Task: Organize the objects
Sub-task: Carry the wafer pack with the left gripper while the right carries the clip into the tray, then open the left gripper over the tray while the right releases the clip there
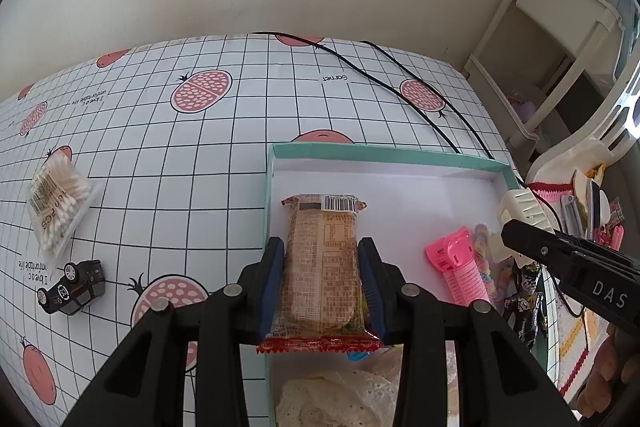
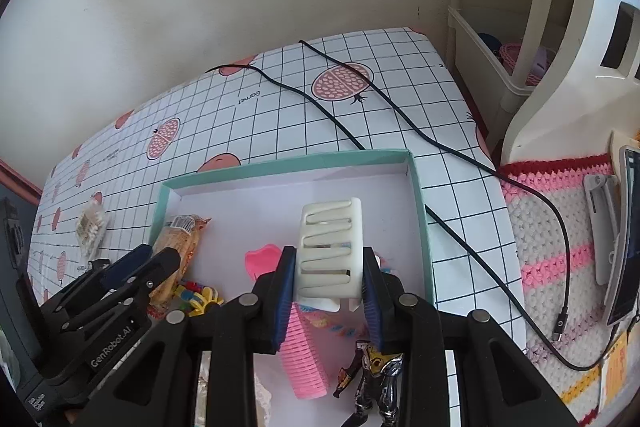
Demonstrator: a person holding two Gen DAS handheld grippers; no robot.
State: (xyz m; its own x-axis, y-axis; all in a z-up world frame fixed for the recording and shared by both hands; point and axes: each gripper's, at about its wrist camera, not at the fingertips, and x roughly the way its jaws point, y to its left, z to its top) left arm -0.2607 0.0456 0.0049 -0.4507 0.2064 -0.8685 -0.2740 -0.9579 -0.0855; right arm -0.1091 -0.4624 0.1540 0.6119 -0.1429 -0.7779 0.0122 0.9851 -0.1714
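My left gripper (image 1: 322,283) has its jaws pinching a snack packet (image 1: 320,279) by its long sides — a clear wrapper over a tan wafer-like bar, printed text and a barcode on the face turned up, red crimped seams at both ends. I hold it over the near left part of the teal box (image 1: 384,157), a shallow tray with teal walls and a white floor that sits on the counter (image 1: 200,155), whose cloth is a black grid with pink pomegranates.

My right gripper (image 2: 329,275) has its jaws clamped on a cream hair claw clip (image 2: 330,247), a boxy plastic piece with a wavy slotted face, held above the right side of the same box.

Inside the box lie a pink hair roller (image 2: 304,359) with a ridged barrel, a strip of small colourful hair ties (image 1: 486,267), a yellow and red trinket (image 2: 198,297), and some white lace fabric (image 1: 340,399) at the near end. A dark, shiny action figure (image 2: 374,383) lies at the box's near right edge.

Outside the box, on the counter to the left, are a bag of cotton swabs (image 1: 60,201) and a black toy car (image 1: 72,287) tipped on its side — well apart from the box. Two black cables (image 2: 400,107) run across the cloth behind it.
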